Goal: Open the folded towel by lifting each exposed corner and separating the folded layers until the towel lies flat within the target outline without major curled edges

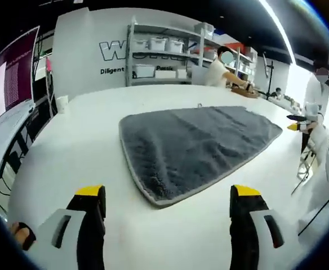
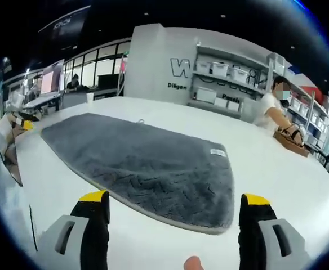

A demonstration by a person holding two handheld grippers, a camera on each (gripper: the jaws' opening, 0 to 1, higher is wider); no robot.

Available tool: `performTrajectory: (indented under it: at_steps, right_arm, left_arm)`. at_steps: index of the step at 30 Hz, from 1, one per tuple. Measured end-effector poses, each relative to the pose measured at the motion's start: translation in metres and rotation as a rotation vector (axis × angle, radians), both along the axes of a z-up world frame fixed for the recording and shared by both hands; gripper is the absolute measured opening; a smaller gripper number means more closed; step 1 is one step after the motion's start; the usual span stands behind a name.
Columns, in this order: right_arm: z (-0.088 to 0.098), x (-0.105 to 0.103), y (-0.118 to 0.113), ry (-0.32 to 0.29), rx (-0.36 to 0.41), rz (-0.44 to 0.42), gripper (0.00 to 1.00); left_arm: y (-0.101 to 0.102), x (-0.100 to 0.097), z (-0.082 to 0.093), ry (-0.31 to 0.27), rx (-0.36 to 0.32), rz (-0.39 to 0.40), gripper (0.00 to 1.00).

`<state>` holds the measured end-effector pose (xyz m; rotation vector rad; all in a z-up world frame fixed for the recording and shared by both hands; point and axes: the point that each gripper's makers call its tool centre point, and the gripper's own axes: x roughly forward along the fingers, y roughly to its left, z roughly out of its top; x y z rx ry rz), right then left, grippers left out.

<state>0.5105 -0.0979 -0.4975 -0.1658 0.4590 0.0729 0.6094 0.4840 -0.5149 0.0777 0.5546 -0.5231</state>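
Fingers [image 1: 99, 198] of both grippers spread wide, empty; one grey towel [image 1: 192, 146] flat on tabletop [image 1: 85, 140], long axis across left view.

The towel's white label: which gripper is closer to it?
Right. The right gripper hovers open just short of the towel edge nearest the label; the left gripper faces another corner.

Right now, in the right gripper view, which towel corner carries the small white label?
The far corner on the right side of the grey towel, farther from the fingers: the white label sits by its edge there. The other visible corners are plain.
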Motion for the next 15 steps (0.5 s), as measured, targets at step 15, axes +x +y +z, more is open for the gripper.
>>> performTrajectory:
  at_steps: [15]
  right_arm:
    - [-0.0016, -0.0055, 0.0083, 0.070, -0.004, 0.062, 0.99]
  left_arm:
    - [-0.0021, -0.0076, -0.0077, 0.050, 0.018, -0.017, 0.99]
